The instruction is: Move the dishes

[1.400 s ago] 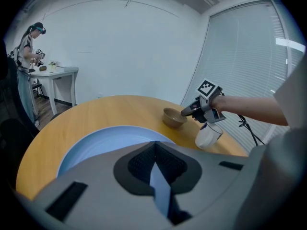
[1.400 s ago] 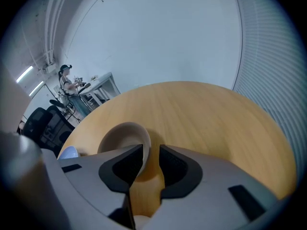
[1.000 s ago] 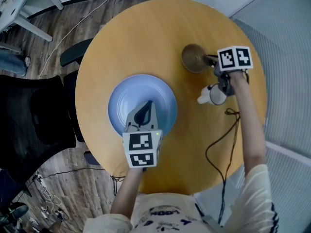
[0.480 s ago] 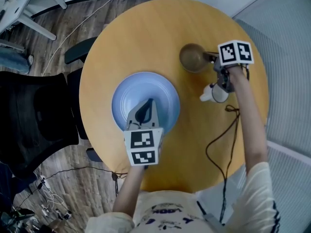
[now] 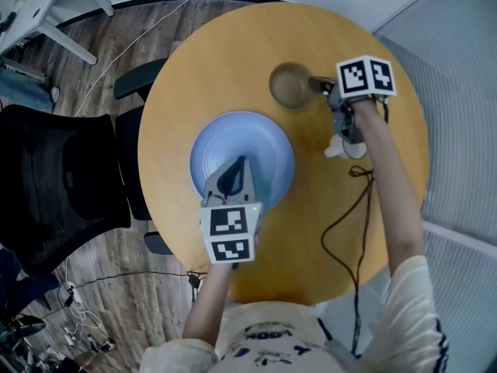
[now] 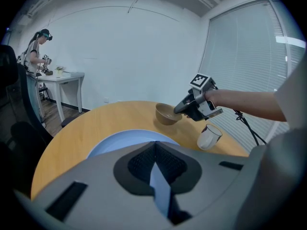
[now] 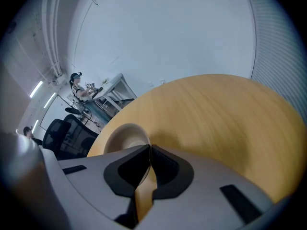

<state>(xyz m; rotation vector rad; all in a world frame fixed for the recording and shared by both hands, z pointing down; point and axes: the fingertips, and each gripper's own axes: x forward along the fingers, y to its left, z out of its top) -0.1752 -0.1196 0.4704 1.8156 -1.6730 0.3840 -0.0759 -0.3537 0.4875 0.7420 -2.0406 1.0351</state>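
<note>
A light blue plate (image 5: pixel 256 142) lies left of centre on the round wooden table (image 5: pixel 225 53). My left gripper (image 5: pixel 233 179) is shut on the plate's near rim; in the left gripper view the plate (image 6: pixel 120 140) shows as a blue sliver between the jaws of my left gripper (image 6: pixel 154 152). Further right, a brown bowl (image 5: pixel 289 85) is pinched at its right rim by my right gripper (image 5: pixel 320 84). The right gripper view has the bowl (image 7: pixel 125 135) just beyond my right gripper (image 7: pixel 147 152). A white cup (image 5: pixel 340 149) lies beside the right hand, partly hidden.
A black office chair (image 5: pixel 62 185) stands left of the table, and a white desk (image 5: pixel 31 6) is at the top left. A black cable (image 5: pixel 349 216) trails over the table's right side. Window blinds (image 5: pixel 458 130) run along the right. A person (image 6: pixel 36 51) stands at a distant desk.
My right gripper has carried the brown bowl leftward over the table, away from the white cup. The left gripper stays clamped on the plate.
</note>
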